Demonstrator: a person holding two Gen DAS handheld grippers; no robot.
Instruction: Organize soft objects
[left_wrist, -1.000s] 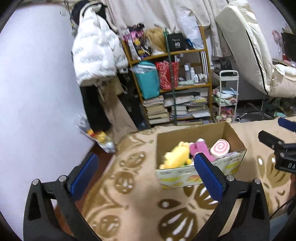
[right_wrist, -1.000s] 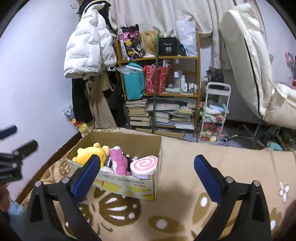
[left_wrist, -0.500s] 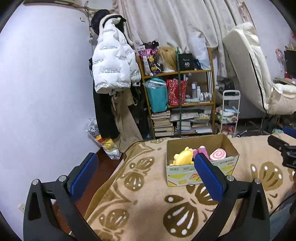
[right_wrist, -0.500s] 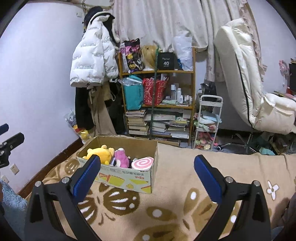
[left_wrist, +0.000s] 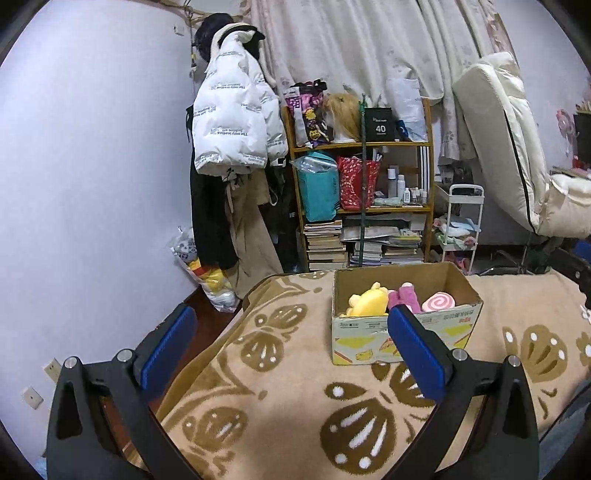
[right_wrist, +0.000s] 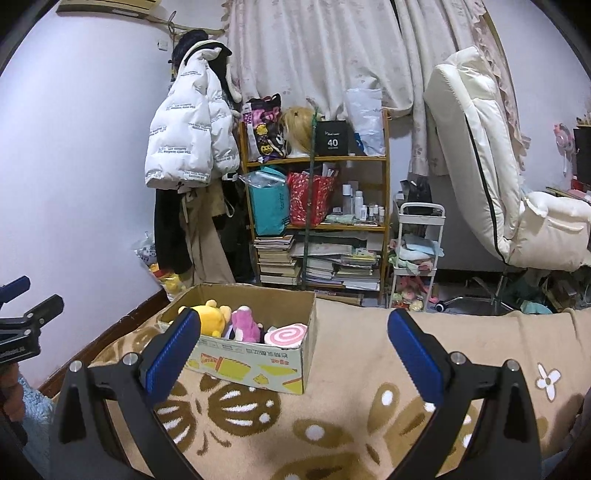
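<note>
A cardboard box (left_wrist: 406, 325) is seen resting on a tan blanket (left_wrist: 288, 387) patterned with brown leaf shapes. Inside the box, three soft toys are packed side by side: a yellow plush (left_wrist: 367, 303) at one end, a pink plush (left_wrist: 406, 297) in the middle, and a round pink-and-white swirl cushion (left_wrist: 439, 303) at the other end. The left gripper (left_wrist: 291, 349) is held with its jaws spread wide and nothing between them; its right blue pad (left_wrist: 415, 354) overlaps the front of the box in the picture, though whether it touches the box cannot be told. The right gripper (right_wrist: 291, 349) is likewise held wide open and empty above the blanket, with the box just beyond its left pad (right_wrist: 171, 350). Compared with half a second ago and a second ago, both grippers have been drawn back and raised, so the box appears smaller and farther off, and more of the wall, the curtain (right_wrist: 332, 48) and the blanket is shown. The toys have not been moved. Behind the box stand a wooden shelf (right_wrist: 314, 206) of bags and books, a white puffer jacket (right_wrist: 188, 136) hung on the wall, and a cream recliner (right_wrist: 491, 177).
</note>
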